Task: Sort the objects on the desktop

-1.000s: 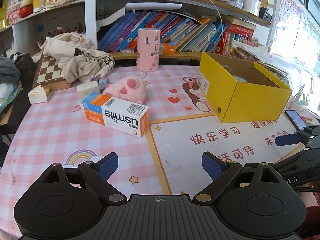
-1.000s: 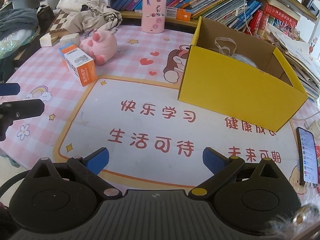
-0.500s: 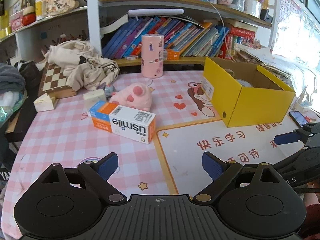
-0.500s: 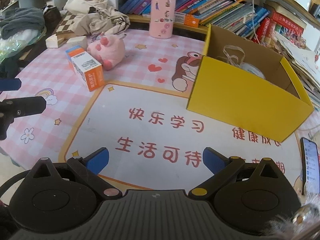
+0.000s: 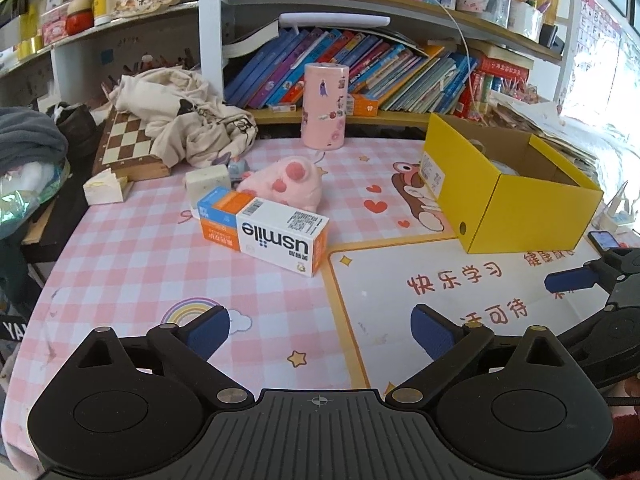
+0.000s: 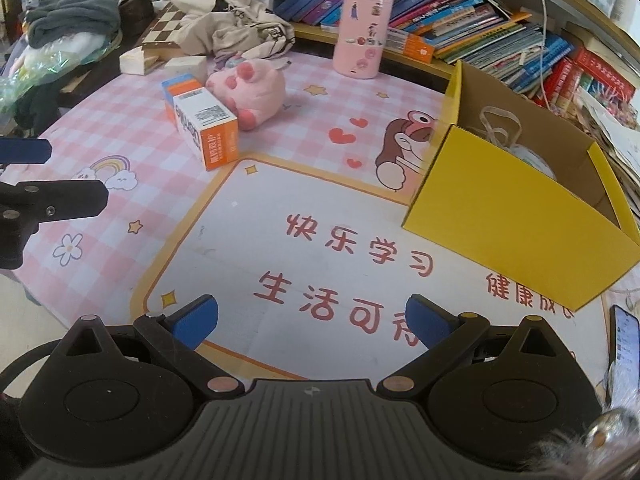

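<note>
Now both grippers hover empty over the desk mat
Left gripper (image 5: 320,326) jaws are opening, right gripper (image 6: 312,316) jaws spread wide; toothpaste box (image 5: 264,234) lies beside pink plush (image 5: 286,184), yellow box (image 5: 508,196) well apart

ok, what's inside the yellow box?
Inside the yellow box a white rounded item with a looped cord shows; the near wall hides the rest of the floor.
</note>
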{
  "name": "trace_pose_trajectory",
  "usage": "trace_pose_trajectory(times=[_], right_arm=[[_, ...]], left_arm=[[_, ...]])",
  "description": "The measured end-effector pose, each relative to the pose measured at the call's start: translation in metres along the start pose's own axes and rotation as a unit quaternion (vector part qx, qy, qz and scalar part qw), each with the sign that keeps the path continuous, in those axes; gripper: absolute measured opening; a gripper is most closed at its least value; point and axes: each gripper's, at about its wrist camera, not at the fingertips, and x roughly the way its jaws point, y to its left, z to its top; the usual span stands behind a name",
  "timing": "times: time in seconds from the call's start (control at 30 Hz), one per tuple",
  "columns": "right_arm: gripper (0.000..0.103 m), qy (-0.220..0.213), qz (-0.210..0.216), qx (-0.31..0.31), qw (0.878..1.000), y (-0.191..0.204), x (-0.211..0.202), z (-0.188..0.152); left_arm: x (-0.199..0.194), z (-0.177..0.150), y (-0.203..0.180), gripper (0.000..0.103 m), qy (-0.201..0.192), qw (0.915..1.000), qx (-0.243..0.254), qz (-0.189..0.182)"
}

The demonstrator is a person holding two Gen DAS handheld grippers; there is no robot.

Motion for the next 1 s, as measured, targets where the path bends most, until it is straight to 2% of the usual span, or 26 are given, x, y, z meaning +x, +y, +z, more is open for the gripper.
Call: trace_pose_trajectory(times=[0.37, 0.87, 1.0], right_arm=[[0.101, 0.000, 0.017, -0.013, 1.000, -0.002, 0.018, 0.016], [0.101, -0.001, 0.052, -0.048, 0.997, -0.001, 0.051, 0.058], [0.101, -0.003, 0.068, -0.057, 0.996, 0.003, 0.064, 0.074]], left_arm=[[0.014, 0.006, 0.005, 0.099, 0.011, 0.9998, -0.003, 0.014], [0.040, 0.013, 0.031, 0.099, 0.024, 0.9966, -0.057, 0.054], [0.045, 0.018, 0.039, 0.099, 0.018, 0.9948, -0.074, 0.068]])
